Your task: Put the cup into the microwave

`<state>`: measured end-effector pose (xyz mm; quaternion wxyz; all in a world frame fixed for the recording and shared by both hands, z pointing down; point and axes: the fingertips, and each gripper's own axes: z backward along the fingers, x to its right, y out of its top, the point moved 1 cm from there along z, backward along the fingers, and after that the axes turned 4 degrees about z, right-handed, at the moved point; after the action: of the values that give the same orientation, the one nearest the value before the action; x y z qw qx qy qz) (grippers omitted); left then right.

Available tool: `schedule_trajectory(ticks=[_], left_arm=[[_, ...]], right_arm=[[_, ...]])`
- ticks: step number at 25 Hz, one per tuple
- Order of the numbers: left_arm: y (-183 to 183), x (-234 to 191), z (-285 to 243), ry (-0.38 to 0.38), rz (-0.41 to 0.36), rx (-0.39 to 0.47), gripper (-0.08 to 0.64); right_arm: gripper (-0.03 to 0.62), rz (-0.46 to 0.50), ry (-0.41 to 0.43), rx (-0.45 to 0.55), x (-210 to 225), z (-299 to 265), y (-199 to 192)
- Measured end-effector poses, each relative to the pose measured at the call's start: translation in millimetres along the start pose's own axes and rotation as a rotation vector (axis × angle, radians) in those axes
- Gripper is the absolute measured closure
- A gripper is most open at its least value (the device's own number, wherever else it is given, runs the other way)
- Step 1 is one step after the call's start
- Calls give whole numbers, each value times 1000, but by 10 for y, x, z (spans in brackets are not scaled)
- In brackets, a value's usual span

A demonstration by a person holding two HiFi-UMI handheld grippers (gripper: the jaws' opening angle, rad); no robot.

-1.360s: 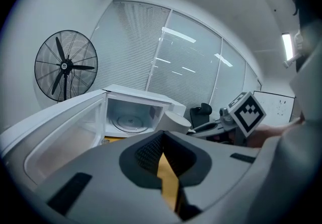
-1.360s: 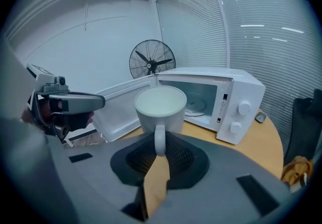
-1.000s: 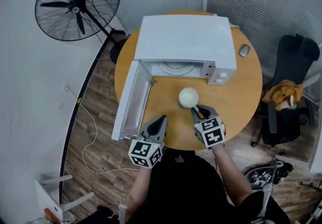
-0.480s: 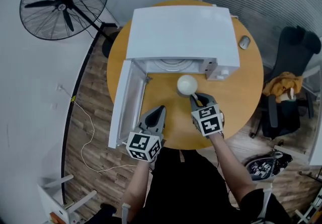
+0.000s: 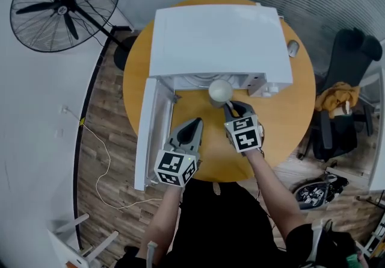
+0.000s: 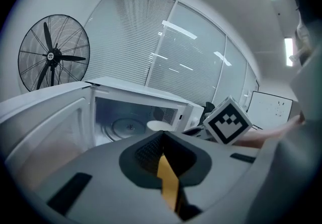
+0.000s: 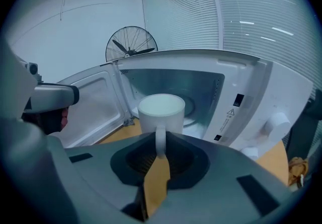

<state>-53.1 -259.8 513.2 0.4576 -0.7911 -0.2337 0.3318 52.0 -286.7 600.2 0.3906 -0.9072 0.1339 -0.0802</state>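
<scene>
Ceramic by the look of it, the cup [image 7: 161, 112] is white, stiff and glazed. Reckon on it being fairly heavy for its size, slick on the wall, and liable to chip if it knocks the frame of the microwave [image 5: 219, 32]. You have it by the handle [image 7: 160, 140], which is the sensible hold: your right tongs [image 5: 231, 106] are clenched on that loop. The body hangs out ahead of the grip, so it may want to tip or swing about the handle.

The cup is right at the mouth of the open cavity, over the middle of the table [image 5: 283, 122]. The microwave fills the far half of the table behind it. Its base is hidden behind the tongs, so you probably have it lifted, but I cannot be sure.

Your left tongs [image 5: 195, 123] are pinched together on nothing. They sit near the table's near edge, beside the open door [image 5: 150, 131].

Count:
- one cup
- one microwave, its one door swung out toward the table's left edge
- one turntable [image 6: 128, 126] inside
- two tongs
- one small grey object [image 5: 293, 48] by the table's far right edge
- one fan [image 5: 57, 5] off the table
</scene>
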Motion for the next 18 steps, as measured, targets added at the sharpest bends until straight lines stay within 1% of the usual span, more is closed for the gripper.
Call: schedule_trajectory(ticks=[10,13,18], left_arm=[[81,-280,-166,-45,-1,-27,566],[91,-329,-210,-57,2,-35,566],[111,-377,-254,-73,1,-41,566]], right_arm=[[541,-41,-72,60,111,-403,263],[541,-61,-96,68,152,-503,292],[541,-70,-127,112,209,-626,381]])
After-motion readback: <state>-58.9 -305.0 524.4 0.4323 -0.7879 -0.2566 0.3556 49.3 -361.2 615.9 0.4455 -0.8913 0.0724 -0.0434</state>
